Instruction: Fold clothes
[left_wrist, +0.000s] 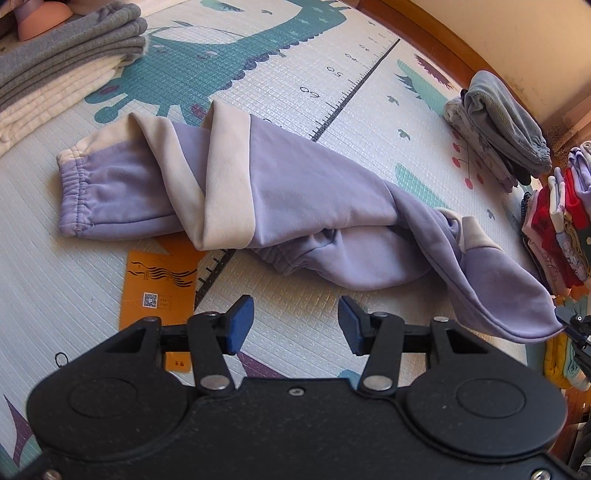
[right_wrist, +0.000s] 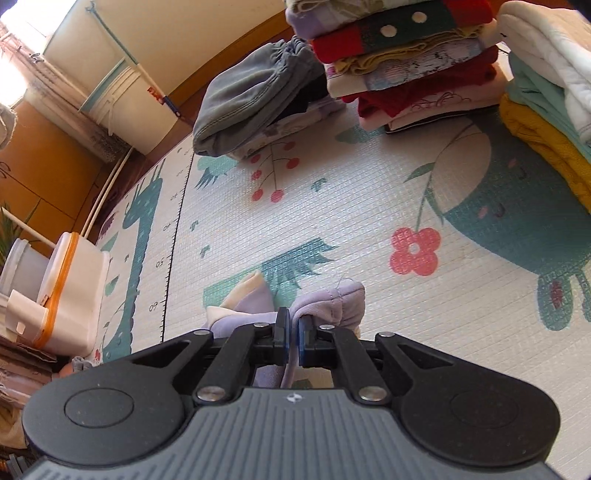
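Our left claw (left_wrist: 295, 325) hangs released over the play mat (left_wrist: 295, 66), its blue pads (left_wrist: 242, 323) spread wide with nothing between them. Just ahead lie the lilac trousers (left_wrist: 288, 192), crumpled across the mat with cream lining turned out, partly covering an orange card (left_wrist: 159, 291). Our right claw (right_wrist: 293, 341) is clenched on a lilac edge of the trousers (right_wrist: 332, 306), lifting it off the mat. Folded piles (right_wrist: 406, 62) stand near the mat's far side.
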